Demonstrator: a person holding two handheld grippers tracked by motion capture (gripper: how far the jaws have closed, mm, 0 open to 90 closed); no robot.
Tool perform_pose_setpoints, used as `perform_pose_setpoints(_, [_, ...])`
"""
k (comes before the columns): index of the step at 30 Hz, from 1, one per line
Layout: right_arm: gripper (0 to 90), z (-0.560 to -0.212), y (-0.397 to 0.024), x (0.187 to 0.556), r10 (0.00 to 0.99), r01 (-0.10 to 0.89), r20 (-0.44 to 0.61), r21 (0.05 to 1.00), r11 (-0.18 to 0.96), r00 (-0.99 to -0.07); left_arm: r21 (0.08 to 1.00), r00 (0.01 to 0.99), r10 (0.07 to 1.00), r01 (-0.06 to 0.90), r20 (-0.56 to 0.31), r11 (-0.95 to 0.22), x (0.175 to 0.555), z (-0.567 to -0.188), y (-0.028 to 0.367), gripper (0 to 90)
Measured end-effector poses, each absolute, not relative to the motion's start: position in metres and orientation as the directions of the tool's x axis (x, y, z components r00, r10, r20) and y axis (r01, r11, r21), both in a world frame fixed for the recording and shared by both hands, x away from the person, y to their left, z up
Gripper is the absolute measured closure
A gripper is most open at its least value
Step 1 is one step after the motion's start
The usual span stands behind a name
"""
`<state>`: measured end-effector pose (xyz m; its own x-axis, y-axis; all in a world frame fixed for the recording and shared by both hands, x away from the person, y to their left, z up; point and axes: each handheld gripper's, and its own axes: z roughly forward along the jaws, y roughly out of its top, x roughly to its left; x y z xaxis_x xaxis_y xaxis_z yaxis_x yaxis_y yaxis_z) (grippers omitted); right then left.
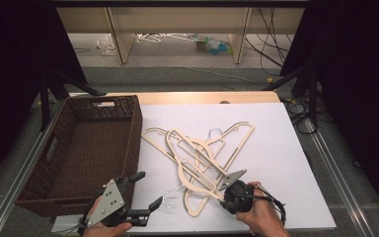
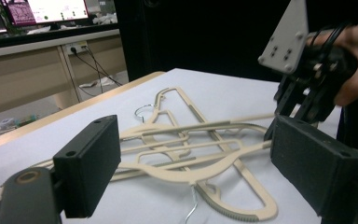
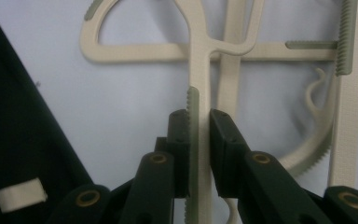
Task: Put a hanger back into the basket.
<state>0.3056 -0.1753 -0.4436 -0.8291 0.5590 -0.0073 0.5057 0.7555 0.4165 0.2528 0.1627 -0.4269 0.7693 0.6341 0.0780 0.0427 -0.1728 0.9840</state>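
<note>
Several cream hangers (image 1: 197, 153) lie tangled in a pile on the white board (image 1: 276, 148). My right gripper (image 1: 224, 195) is at the pile's near edge, shut on one hanger's bar. In the right gripper view its pads (image 3: 199, 114) pinch that bar (image 3: 200, 70) beside a green ridged strip. My left gripper (image 1: 147, 190) stands open at the board's near left corner, close to a metal hook (image 1: 170, 197), with nothing between its fingers. In the left gripper view its wide jaws (image 2: 196, 154) frame the pile, and the right gripper (image 2: 298, 107) grips a slightly raised bar (image 2: 242, 120).
A dark brown wicker basket (image 1: 133, 143) stands to the left of the board, its wall next to the left gripper. Black stands and cables flank the table's far corners. Bare board lies to the right of the pile.
</note>
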Motion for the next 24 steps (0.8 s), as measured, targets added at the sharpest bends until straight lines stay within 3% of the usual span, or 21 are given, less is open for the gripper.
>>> perform_pose_setpoints(5, [79.6,-0.432,-0.191,0.299,0.5,0.456,-0.001,0.409,0.791,-0.866,0.972,0.768,0.629,0.04,0.12,-0.233,0.258,-0.433,0.149,16.6])
perform_pose_setpoints(13, [79.6,-0.426,-0.214,0.296,0.448,0.425,0.04,0.399,0.812,-0.893,0.889,0.798,0.567,0.091,0.205,-0.449,0.277,-0.452,0.119,22.9])
perform_pose_setpoints(24, [79.6,-0.413,-0.225,0.295,0.424,0.414,0.072,0.409,0.813,-0.903,0.801,0.847,0.424,-0.004,0.321,-0.599,0.302,-0.474,0.09,29.6])
